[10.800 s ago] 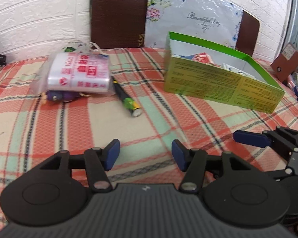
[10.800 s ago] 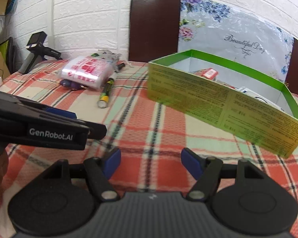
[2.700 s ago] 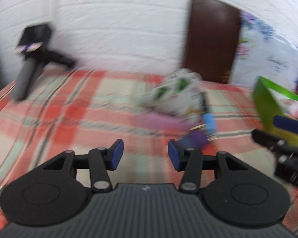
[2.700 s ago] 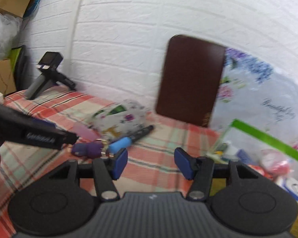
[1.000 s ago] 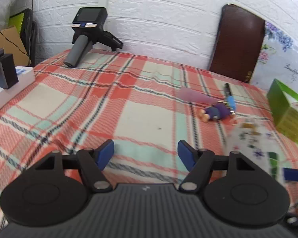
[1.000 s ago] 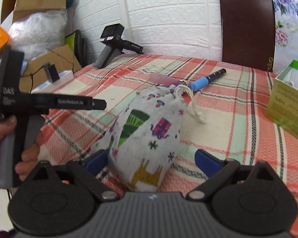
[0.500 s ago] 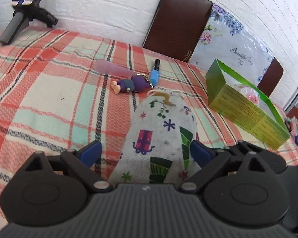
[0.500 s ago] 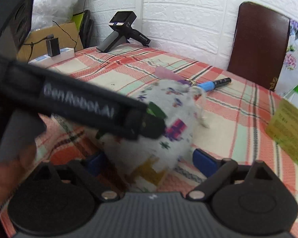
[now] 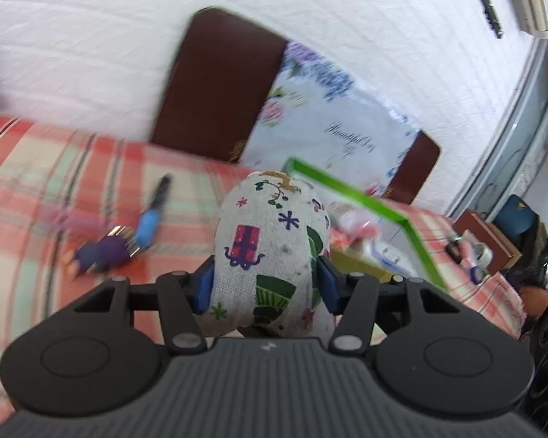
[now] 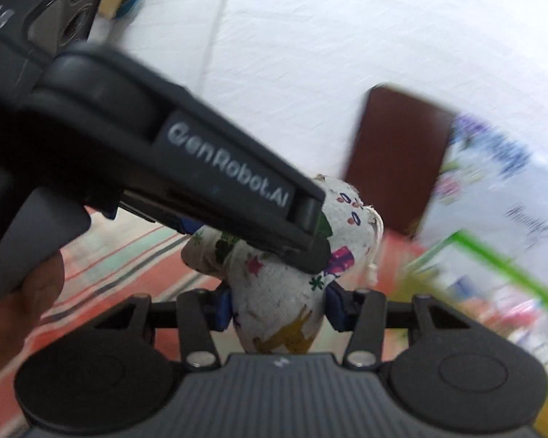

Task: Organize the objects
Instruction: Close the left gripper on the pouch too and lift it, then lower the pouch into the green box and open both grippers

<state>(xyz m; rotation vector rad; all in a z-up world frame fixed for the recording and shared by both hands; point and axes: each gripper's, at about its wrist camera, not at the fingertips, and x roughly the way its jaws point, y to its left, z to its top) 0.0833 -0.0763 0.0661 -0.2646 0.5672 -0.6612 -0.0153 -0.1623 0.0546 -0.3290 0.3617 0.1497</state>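
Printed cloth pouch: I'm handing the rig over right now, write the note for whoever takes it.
Left gripper: jaws have just closed on the printed cloth pouch; pads press its sides.
Right gripper: jaws have also just closed on the same pouch, nearer its bottom end.
Pouch is held by both grippers above the plaid tablecloth, drawstring end pointing away.
Green box lies ahead to the right, open, with several items already in it.
Left on the cloth: blue-capped pen and purple keychain toy.
Next, probably: pouch into the box, then the pen and toy.
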